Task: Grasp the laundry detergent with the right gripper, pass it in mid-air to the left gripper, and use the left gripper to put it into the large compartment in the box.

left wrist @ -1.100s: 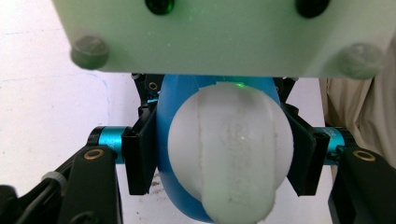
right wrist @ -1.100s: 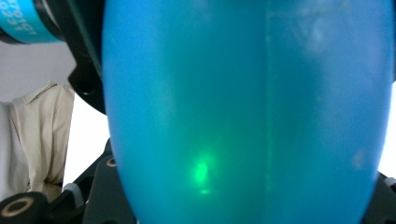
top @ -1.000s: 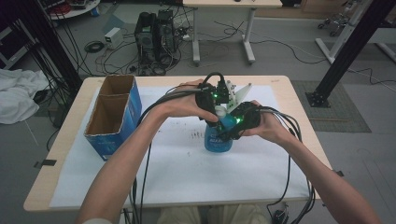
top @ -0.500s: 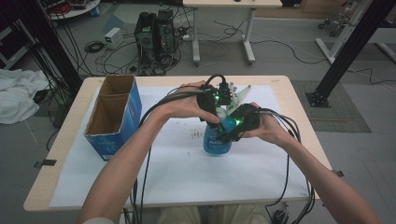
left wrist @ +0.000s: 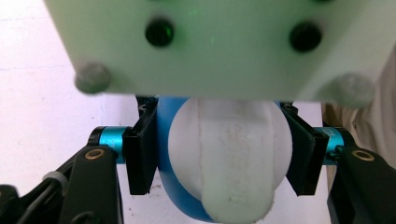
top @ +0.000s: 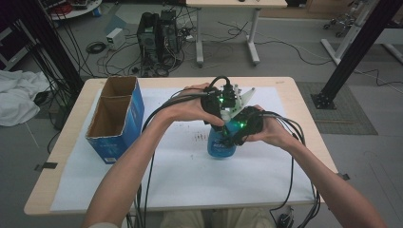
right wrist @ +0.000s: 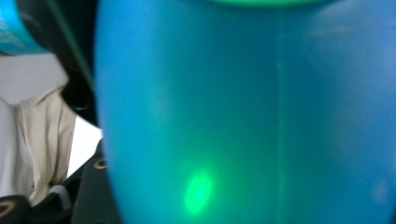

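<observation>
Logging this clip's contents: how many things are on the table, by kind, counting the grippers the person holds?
Blue bottle, upright, white cap clamped by the left gripper: 1
Blue cardboard box, open top, two compartments: 1
White paper sheet covering the table: 1
Grippers: left gripper, right gripper at the bottle's body: 2
Total: 5

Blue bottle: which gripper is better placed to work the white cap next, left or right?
Left, probably. The left gripper is already clamped across the white cap of the blue bottle. The right gripper sits at the bottle's body, its jaws just opening, so it would first have to move up.
</observation>
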Demonstrator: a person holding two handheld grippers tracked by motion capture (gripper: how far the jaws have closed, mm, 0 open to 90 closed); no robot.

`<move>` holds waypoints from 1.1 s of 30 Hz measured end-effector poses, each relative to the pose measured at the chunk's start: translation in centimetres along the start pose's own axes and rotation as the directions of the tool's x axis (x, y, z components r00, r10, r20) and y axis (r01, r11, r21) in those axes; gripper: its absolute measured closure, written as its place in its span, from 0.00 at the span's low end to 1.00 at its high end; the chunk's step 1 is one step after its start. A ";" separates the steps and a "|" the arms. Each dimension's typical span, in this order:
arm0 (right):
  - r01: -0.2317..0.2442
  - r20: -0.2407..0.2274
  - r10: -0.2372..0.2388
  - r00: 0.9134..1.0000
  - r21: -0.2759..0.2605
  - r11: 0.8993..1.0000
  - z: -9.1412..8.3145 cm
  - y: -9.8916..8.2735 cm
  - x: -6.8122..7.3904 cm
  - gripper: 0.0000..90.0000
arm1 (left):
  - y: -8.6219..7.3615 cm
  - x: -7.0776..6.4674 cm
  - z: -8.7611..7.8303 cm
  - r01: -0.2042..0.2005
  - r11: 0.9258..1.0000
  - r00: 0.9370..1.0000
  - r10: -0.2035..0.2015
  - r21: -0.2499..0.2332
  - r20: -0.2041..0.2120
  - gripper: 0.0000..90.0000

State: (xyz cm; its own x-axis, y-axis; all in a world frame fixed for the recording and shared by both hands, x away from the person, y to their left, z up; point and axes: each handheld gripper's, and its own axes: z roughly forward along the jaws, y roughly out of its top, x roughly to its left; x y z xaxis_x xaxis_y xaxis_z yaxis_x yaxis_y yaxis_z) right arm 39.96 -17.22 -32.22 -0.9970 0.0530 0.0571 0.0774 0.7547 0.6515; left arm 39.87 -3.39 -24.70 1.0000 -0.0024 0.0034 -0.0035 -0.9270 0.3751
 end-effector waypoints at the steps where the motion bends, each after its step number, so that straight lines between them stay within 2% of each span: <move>1: -0.001 0.000 0.001 1.000 -0.002 1.000 0.0 0.0 0.0 0.40 | 0.0 0.0 0.1 0.011 1.000 1.000 -0.011 -0.001 0.005 0.42; 2: 0.002 0.003 -0.002 1.000 0.005 1.000 0.0 -0.1 0.0 0.40 | 0.0 0.0 0.0 0.000 1.000 1.000 0.000 0.000 0.000 0.42; 4: 0.007 0.001 -0.007 1.000 0.010 1.000 0.3 0.0 0.1 0.40 | 0.0 0.0 0.1 0.010 1.000 1.000 -0.010 -0.001 0.005 0.42; 8: 0.011 0.006 -0.011 1.000 0.011 1.000 0.4 0.0 0.1 0.36 | 0.0 0.0 -0.1 -0.004 1.000 1.000 0.004 -0.003 0.005 0.42; 9: 0.002 -0.003 -0.002 1.000 0.000 1.000 0.2 0.0 0.1 0.36 | -0.1 -0.1 -0.1 0.003 1.000 1.000 -0.003 -0.005 0.003 0.42; 15: -0.010 0.007 0.010 1.000 0.001 1.000 0.2 0.0 0.0 0.34 | -0.1 -0.1 -0.1 0.004 1.000 1.000 -0.004 -0.004 0.004 0.42; 18: -0.005 0.009 0.005 1.000 0.004 1.000 0.1 0.0 0.0 0.31 | -0.5 -0.1 -0.4 0.005 1.000 1.000 -0.005 -0.002 0.002 0.42; 19: -0.018 0.006 0.018 1.000 0.001 1.000 0.0 -0.1 0.0 0.30 | -0.4 -0.1 -0.3 0.005 1.000 1.000 -0.005 -0.004 0.004 0.42; 27: -0.017 0.011 0.017 1.000 -0.001 1.000 -0.3 -0.1 0.1 0.26 | -0.2 -0.1 -0.2 0.002 1.000 1.000 -0.002 -0.005 0.002 0.42; 28: -0.006 0.008 0.006 1.000 0.004 1.000 0.1 0.0 0.0 0.26 | -0.5 -0.1 -0.5 0.007 1.000 1.000 -0.007 0.003 0.003 0.42; 29: -0.017 0.009 0.017 1.000 0.000 1.000 -0.2 -0.1 0.1 0.26 | -0.5 -0.1 -0.6 0.008 1.000 1.000 -0.008 0.005 0.006 0.42; 31: -0.016 0.015 0.016 1.000 0.000 1.000 -0.3 -0.1 0.1 0.26 | -0.5 0.0 -0.4 0.005 1.000 1.000 -0.005 -0.006 0.002 0.42; 32: -0.017 0.008 0.017 1.000 0.000 1.000 0.0 -0.1 0.0 0.25 | -0.5 -0.1 -0.6 0.010 1.000 1.000 -0.010 0.006 0.006 0.42; 33: -0.014 0.014 0.014 1.000 0.001 1.000 -0.4 -0.1 0.1 0.25 | 0.0 -0.1 0.0 0.006 1.000 1.000 -0.006 -0.006 0.009 0.42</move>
State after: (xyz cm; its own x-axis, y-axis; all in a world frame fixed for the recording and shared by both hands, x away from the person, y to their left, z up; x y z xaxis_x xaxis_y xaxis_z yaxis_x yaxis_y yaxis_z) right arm 39.83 -17.58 -32.02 -0.9958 0.0726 0.0560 0.0916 0.7547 0.6497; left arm 39.77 -3.39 -24.68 1.0000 -0.0003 -0.0072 0.0025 -0.9246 0.3809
